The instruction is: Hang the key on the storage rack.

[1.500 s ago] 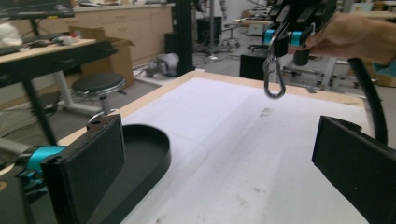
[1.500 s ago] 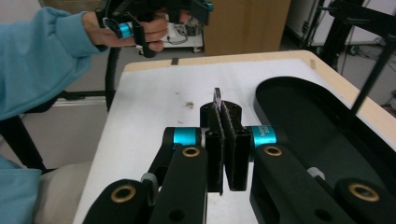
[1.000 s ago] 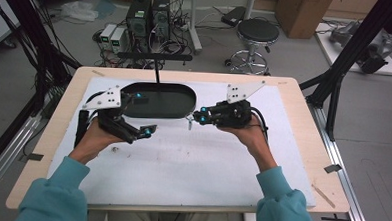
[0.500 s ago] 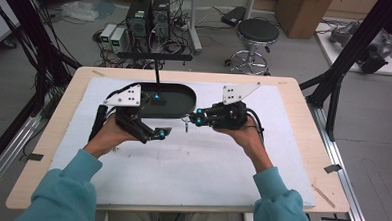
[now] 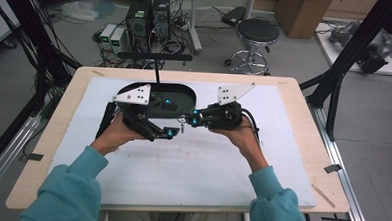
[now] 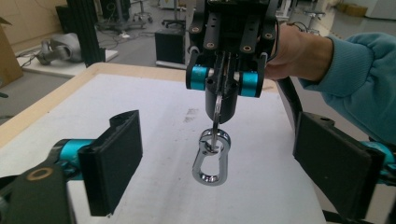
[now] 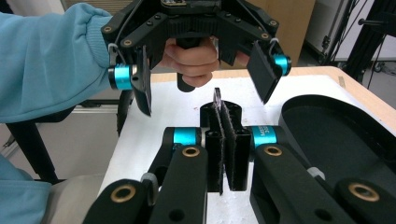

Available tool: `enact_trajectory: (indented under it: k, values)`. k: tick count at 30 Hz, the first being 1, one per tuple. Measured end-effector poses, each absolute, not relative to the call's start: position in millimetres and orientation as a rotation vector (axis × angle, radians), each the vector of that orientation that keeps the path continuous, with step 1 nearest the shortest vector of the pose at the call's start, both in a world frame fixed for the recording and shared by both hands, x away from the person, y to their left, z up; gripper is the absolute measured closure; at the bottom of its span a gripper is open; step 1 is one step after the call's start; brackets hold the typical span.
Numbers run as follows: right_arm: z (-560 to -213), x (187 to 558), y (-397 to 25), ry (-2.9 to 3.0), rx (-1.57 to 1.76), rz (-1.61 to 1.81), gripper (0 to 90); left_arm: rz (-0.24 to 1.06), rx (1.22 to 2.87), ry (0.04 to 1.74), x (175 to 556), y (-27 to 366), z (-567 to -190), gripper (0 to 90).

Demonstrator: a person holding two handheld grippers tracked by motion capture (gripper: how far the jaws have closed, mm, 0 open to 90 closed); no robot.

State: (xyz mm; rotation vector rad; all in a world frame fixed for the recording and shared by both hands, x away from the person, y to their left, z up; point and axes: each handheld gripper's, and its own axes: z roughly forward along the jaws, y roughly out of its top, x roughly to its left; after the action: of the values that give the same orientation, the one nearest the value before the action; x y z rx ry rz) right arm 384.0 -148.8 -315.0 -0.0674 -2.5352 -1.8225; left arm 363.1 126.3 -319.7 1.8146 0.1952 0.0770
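— On the bench (image 5: 292, 145), what lies there?
— White mat (image 5: 191, 165), black tray (image 5: 179, 97); a stool (image 5: 257, 30) behind.
— And the tongs?
— Right tongs (image 5: 192, 122) clenched on a key (image 6: 218, 109), carabiner (image 6: 212, 158) dangling above the mat; left tongs (image 5: 169, 133) spread wide, empty.

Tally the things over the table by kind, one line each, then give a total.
Grippers: 2 (left gripper, right gripper)
Black trays: 1 (tray)
Keys: 1 (key)
Carabiners: 1 (carabiner)
Total: 5
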Motion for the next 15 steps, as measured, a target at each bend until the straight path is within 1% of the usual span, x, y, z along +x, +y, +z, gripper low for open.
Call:
enact_trajectory:
  k: [1, 2, 4, 7, 10, 15]
  values:
    - [-315.4, 384.5, -148.4, -2.532, -0.068, -1.826, 88.6, 0.07, 1.816, 0.196, 363.4, 126.1, -319.4, 17.8]
    - [-315.9, 384.8, -148.0, -2.53, -0.071, -1.824, 88.6, 0.063, 1.817, 0.189, 363.7, 126.5, -319.0, 20.8]
    - [-316.4, 386.2, -147.5, -2.531, -0.06, -1.83, 88.6, 0.058, 1.815, 0.163, 364.2, 127.5, -318.2, 29.0]
    - [-316.6, 386.7, -147.0, -2.527, -0.049, -1.837, 88.6, 0.058, 1.813, 0.153, 363.6, 128.0, -317.5, 38.2]
    - [-316.5, 386.0, -147.3, -2.521, -0.056, -1.826, 88.6, 0.062, 1.829, 0.142, 363.0, 128.2, -317.4, 50.3]
    - [-316.2, 385.2, -146.9, -2.521, -0.043, -1.831, 88.6, 0.062, 1.842, 0.15, 362.6, 127.6, -317.3, 59.8]
